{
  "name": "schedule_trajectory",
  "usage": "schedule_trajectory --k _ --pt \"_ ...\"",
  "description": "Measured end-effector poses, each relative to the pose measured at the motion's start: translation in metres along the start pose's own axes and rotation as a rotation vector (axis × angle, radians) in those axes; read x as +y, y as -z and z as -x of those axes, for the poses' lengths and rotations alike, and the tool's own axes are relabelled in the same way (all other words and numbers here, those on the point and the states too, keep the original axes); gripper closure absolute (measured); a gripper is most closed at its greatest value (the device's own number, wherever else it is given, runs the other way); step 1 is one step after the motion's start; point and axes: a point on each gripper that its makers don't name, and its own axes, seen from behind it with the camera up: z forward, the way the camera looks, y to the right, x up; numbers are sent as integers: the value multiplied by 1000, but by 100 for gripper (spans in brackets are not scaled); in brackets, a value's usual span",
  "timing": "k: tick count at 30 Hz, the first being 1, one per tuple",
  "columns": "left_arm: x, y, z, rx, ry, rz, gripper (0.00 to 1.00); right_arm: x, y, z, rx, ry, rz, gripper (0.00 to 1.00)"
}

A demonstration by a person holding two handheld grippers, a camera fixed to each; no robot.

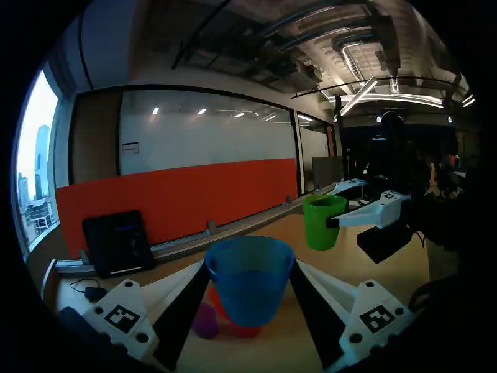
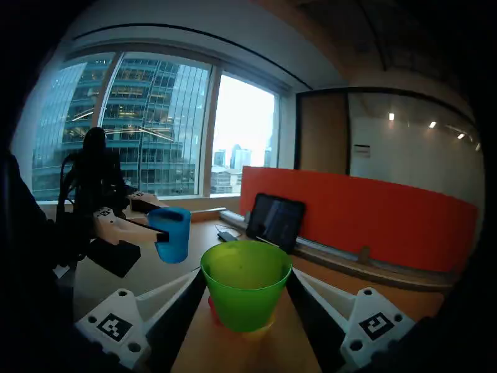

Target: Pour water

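Both cups stand mouth-up: left hand-held gripper (image 1: 250, 267) clamps blue cup (image 1: 250, 292), right hand-held gripper (image 2: 246, 273) clamps green cup (image 2: 246, 298).

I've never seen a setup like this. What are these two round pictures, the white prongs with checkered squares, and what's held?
There is no robot: a person holds a gripper tool in each hand. Each carries a camera looking along its own two jaws, the white prongs. In the left gripper view, the left gripper clamps a blue cup. In the right gripper view, the right gripper clamps a green cup. Each view also catches the other gripper farther off. On the wooden desk sit a small purple cup and something red; a dark tablet stands by the orange partition.
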Motion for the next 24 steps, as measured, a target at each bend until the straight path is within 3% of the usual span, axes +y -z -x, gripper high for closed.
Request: schedule_trajectory --k 9,24 --pt "-3 0 -13 23 -1 -5 13 -8 -4 -5 4 6 -21 9" --pt "-26 5 -37 39 -94 -56 13 -32 -23 -10 22 4 -83 9"
